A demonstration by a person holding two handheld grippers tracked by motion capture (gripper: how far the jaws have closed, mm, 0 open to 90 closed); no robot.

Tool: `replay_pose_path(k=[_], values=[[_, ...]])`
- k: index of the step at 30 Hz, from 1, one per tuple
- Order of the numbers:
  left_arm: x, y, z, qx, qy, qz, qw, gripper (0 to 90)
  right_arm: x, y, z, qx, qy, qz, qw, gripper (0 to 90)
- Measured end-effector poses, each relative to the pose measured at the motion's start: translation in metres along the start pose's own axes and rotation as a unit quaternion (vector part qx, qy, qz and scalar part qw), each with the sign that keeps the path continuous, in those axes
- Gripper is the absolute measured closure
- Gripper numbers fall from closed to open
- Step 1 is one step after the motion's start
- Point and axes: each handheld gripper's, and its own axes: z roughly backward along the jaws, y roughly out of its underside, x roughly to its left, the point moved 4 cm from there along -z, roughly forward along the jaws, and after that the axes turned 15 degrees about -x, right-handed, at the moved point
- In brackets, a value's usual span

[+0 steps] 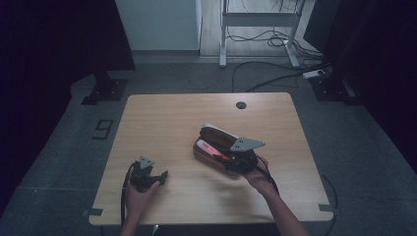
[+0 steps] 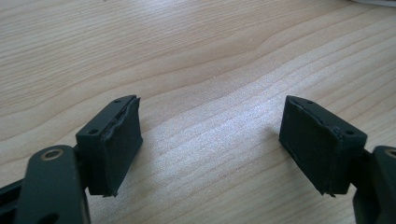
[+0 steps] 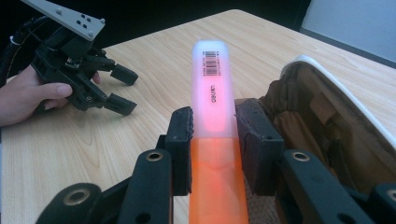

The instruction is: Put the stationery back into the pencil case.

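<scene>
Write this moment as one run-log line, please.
left gripper: open, on table | right gripper: shut on orange box | brown case: open

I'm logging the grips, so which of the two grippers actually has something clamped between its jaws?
The right gripper: its pads press on the orange-and-white tube beside the open brown case. The left gripper stands open over bare table.

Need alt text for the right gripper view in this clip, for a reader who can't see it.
The right gripper clamps a long orange and frosted-white case with a barcode label between its black jaws, beside an open brown pouch. Farther off on the wooden table, a hand holds the left gripper, jaws open.
</scene>
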Motion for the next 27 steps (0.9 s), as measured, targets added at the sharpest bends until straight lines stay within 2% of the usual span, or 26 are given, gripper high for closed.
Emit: replay_pose_path(k=[8,27], values=[[0.000,0.000,0.000,0.000,0.000,0.000,1.0000,20.6,-0.009,-0.003,0.001,-0.005,0.006,-0.002,1.0000,65.7],[0.000,0.000,0.000,0.000,0.000,-0.001,1.0000,20.6,-0.036,-0.008,-0.002,0.006,0.019,-0.003,0.9998,65.6]])
